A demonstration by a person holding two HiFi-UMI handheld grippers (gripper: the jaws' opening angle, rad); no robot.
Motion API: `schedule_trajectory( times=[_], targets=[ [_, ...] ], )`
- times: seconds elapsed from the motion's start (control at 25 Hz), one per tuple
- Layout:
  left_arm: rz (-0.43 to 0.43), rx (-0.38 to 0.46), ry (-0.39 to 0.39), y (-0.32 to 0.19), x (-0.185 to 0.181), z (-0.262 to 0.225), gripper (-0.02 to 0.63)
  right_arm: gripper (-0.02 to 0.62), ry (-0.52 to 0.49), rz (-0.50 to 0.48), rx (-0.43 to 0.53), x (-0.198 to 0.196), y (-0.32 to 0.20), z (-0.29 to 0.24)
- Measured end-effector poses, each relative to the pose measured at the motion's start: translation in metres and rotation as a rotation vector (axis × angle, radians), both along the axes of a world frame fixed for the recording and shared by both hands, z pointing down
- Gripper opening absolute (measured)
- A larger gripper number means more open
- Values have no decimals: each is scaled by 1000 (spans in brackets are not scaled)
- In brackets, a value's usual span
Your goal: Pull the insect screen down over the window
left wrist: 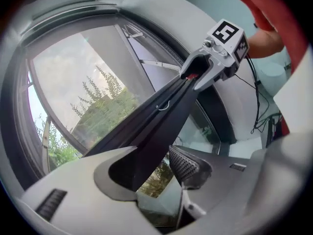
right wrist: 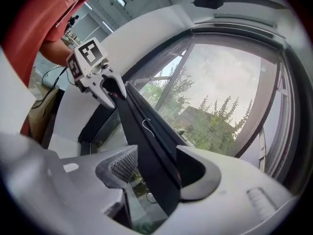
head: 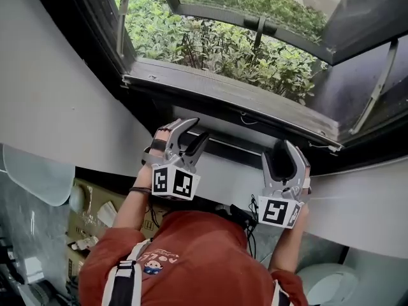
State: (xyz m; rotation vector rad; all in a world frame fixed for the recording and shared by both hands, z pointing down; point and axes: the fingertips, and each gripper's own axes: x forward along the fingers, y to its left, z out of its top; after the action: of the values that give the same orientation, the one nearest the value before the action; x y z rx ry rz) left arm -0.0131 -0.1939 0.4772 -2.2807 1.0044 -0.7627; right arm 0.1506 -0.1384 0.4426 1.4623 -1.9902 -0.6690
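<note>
— Where is the insect screen right now?

— Its dark pull bar (head: 233, 147) lies across the near edge of the window frame (head: 223, 94). I have both tools on it, well apart along its length.

— Left side?

— My left gripper (head: 194, 131) is clenched on the bar. In the left gripper view the bar runs between the jaws, pressed against one and meeting the tip of the ribbed pad (left wrist: 188, 163) on the other.

— And the right?

— The right gripper (head: 280, 156) grasps the same bar in the same way (its own view shows the bar filling the gap, with a small pale loop (right wrist: 146, 126) on it).

— Anything outside?

— The sash (head: 210, 14) stands open over green shrubs (head: 210, 43). I cannot tell whether mesh trails from the bar.
</note>
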Motion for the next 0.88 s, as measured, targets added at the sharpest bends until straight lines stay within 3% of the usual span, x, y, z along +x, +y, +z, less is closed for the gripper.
schedule_trajectory(
  times=[0.12, 0.32, 0.52, 0.6, 0.68, 0.88],
  targets=[
    [-21, -32, 131, 9, -1, 1, 201, 256, -122, 16, -7, 0, 10, 0],
    [-18, -180, 445, 37, 7, 8, 201, 255, -360, -26, 32, -6, 22, -4],
    [-86, -228, 618, 42, 5, 11, 201, 255, -647, 21, 39, 2, 26, 6],
    [-118, -242, 687, 39, 3, 8, 198, 255, -696, 49, 53, 4, 27, 10],
    [-133, -256, 717, 37, 1, 16, 182, 255, -703, 75, 66, 5, 26, 15],
    [-141, -230, 680, 36, -3, 22, 181, 255, -710, 107, 78, 7, 25, 21]
  ],
)
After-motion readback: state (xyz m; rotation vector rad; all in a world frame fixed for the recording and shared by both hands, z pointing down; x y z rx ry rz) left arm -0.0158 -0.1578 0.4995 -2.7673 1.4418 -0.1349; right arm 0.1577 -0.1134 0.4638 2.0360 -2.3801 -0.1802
